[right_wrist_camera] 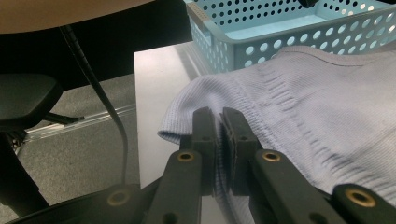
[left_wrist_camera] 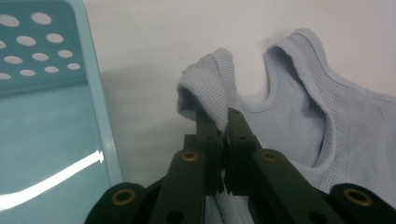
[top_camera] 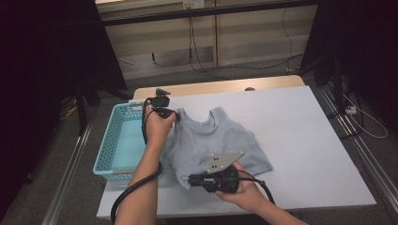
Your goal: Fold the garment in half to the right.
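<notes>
We clamp our left hand-held gripper (left_wrist_camera: 223, 122) on the grey tank top's (top_camera: 220, 140) shoulder strap, our right hand-held gripper (right_wrist_camera: 219, 122) on its hem, beside the blue basket (top_camera: 105, 150).

We see a pale blue-grey ribbed tank top (top_camera: 220, 140) lying on a white counter (top_camera: 300, 140). Beside it we see a turquoise basket (top_camera: 123, 140) dotted with round holes.
</notes>
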`<state>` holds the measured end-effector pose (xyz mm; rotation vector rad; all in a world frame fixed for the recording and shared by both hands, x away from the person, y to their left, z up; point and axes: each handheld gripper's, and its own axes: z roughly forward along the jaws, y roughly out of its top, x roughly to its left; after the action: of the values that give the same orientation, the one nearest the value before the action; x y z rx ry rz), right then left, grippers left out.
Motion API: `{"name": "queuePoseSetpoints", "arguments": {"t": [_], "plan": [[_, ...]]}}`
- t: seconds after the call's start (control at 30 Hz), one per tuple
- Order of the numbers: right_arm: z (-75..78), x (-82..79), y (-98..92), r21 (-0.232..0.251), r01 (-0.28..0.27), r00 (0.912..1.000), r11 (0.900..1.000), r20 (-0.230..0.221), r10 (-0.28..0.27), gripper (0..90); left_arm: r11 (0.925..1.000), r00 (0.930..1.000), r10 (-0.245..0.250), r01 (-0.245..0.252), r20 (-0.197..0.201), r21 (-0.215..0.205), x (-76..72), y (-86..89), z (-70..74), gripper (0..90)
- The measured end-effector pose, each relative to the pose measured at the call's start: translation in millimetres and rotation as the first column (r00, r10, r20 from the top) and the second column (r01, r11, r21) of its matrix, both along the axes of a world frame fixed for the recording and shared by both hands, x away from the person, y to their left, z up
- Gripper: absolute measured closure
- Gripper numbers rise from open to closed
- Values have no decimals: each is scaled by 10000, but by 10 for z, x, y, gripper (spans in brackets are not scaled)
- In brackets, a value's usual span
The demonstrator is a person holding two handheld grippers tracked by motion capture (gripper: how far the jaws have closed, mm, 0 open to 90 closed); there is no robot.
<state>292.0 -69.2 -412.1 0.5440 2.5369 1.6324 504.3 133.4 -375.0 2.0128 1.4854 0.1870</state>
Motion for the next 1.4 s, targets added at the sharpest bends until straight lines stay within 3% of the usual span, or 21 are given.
{"name": "queuePoseSetpoints", "arguments": {"t": [0.77,1.4], "plan": [[13,-19,21,82,-94,9999,9999,54,93,852,9999,9999,81,-80,-97,148,-22,72,42,868],[16,-15,-58,285,62,10000,9996,-38,-60,851,9986,9995,179,-166,-251,511,17,15,-59,867]]}}
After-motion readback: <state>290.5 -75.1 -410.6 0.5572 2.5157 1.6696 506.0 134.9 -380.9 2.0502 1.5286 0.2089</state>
